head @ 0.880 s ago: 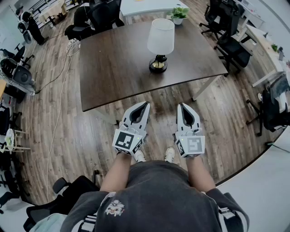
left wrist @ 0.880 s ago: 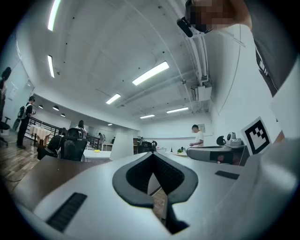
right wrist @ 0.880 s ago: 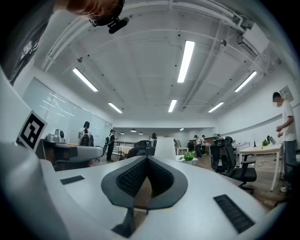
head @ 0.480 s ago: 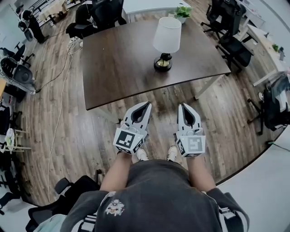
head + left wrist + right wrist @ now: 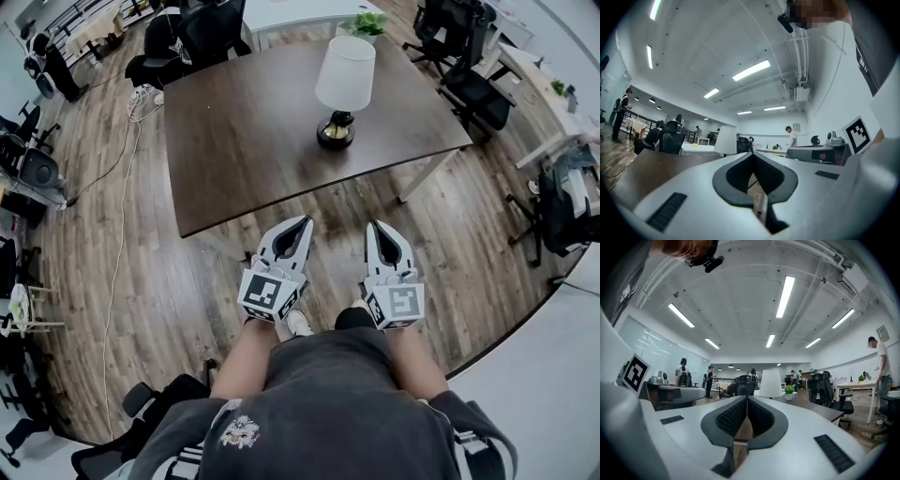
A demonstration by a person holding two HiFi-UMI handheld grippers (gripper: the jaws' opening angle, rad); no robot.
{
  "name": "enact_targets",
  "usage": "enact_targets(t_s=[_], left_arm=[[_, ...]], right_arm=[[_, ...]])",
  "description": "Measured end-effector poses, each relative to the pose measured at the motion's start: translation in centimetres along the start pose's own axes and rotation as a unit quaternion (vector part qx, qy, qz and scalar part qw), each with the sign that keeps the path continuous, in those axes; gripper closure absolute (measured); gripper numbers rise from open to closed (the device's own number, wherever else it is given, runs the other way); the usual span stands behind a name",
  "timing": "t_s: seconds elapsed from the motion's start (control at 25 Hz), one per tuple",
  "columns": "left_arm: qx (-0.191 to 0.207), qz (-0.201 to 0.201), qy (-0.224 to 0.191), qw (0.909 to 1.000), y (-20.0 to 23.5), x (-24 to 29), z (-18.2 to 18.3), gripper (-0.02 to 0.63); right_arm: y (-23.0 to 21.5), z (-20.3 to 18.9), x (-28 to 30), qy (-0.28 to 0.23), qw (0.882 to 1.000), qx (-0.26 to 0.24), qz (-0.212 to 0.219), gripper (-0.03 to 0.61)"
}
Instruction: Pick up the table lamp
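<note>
The floor point(image 5: 141, 244) is made of long wooden planks in brown and grey tones, with a matt grain. On it stands the bench point(image 5: 253, 122), a wide rectangular top of dark brown wood with a smooth, flat surface and pale legs. Black office chairs point(image 5: 473, 89) with padded seats stand around its far and right sides.

The table lamp point(image 5: 341, 84) stands upright on the far right part of the bench, well apart from both grippers. Its shade is a white, slightly tapered cylinder that looks like cloth. Under it there is a short dark stem and a round base point(image 5: 336, 137), black with a shiny golden rim.

The left gripper point(image 5: 302, 223) and the right gripper point(image 5: 375, 226) hang side by side above the floor, in front of the near edge of the bench, and both point towards it. Their shells are of smooth light grey plastic, and the inner pads are black with a fine ribbed texture. On each gripper the jaws are pressed together at the tips, with nothing between them.

A small green plant in a white pot point(image 5: 364, 23) is just behind the lamp, at the far edge of the bench.
</note>
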State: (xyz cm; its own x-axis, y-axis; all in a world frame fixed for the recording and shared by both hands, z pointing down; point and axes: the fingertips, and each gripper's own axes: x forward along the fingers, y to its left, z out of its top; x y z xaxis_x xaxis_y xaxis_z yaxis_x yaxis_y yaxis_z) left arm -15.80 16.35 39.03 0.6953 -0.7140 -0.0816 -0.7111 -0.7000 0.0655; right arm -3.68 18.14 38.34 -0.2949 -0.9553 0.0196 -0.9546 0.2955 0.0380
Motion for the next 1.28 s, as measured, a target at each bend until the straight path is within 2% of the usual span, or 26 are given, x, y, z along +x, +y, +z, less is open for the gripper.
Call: enact_targets(t_s=[0.44, 0.64, 0.92, 1.28], left_arm=[[0.013, 0.004, 0.035, 0.9993, 0.9, 5.9, -2.1, 0.614], [0.043, 0.012, 0.051, 0.9977, 1.0, 10.5, -2.7, 0.614], [0.041, 0.053, 0.064, 0.9957, 2.3, 17.3, -4.3, 0.614], [0.031, 0.074, 0.09, 0.9927, 2.3, 22.6, -6.4, 0.614]], right_arm=[[-4.6, -1.5, 4.1, 0.007, 1.0, 0.016, 0.009, 0.554], [-8.7, -1.4, 7.3, 0.004, 1.0, 0.019, 0.023, 0.554], [-14.4, -2.1, 11.2, 0.013, 0.999, 0.018, 0.045, 0.554], [-19.1, -3.7, 14.5, 0.016, 0.997, 0.038, 0.071, 0.554]])
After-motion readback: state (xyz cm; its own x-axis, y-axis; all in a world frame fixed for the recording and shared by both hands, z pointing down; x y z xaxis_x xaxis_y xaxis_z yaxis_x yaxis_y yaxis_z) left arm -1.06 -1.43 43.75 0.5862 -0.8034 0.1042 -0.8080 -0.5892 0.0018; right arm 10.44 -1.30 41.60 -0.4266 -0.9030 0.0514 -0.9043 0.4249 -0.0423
